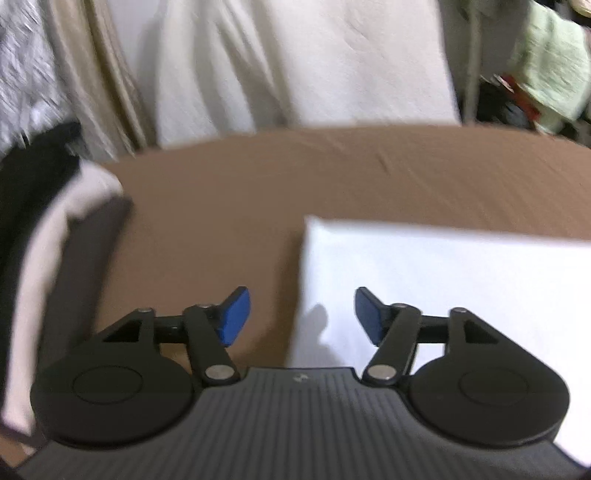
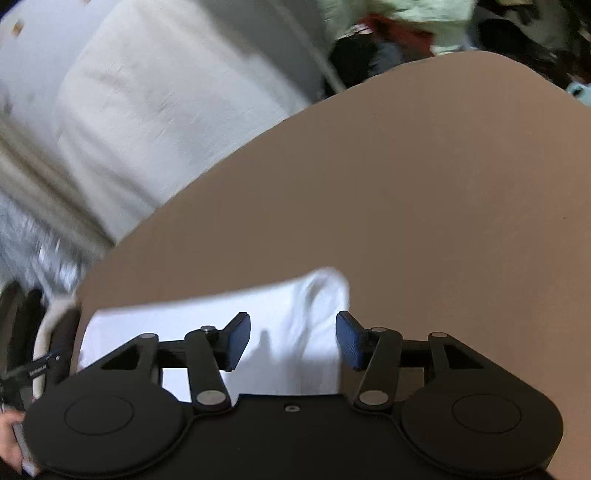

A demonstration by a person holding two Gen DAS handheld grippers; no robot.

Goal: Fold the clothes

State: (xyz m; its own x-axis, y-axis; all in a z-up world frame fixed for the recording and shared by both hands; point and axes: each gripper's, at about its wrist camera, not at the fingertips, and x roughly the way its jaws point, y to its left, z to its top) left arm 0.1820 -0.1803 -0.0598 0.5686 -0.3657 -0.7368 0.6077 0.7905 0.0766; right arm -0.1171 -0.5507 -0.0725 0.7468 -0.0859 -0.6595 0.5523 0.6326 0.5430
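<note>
The white cloth [image 1: 443, 295] lies flat on the brown table [image 1: 258, 184]. The left gripper [image 1: 302, 314] is spread wide over its edge, holding nothing. The right gripper [image 2: 293, 339] gapes above it too. The far pile [image 2: 406, 22] is blurry. The cloth's near part hides behind both grippers.

White cloth on a brown surface, black grippers with blue pads

The folded garment [image 1: 443, 288] was plain white, the surface [image 1: 258, 184] under it plain brown. Both the left gripper [image 1: 302, 314] and right gripper [image 2: 293, 338] were black with blue pads [image 1: 236, 314]. Off the far edge, cream fabric [image 1: 295, 66] hung beside pale green cloth [image 1: 550, 62].
</note>
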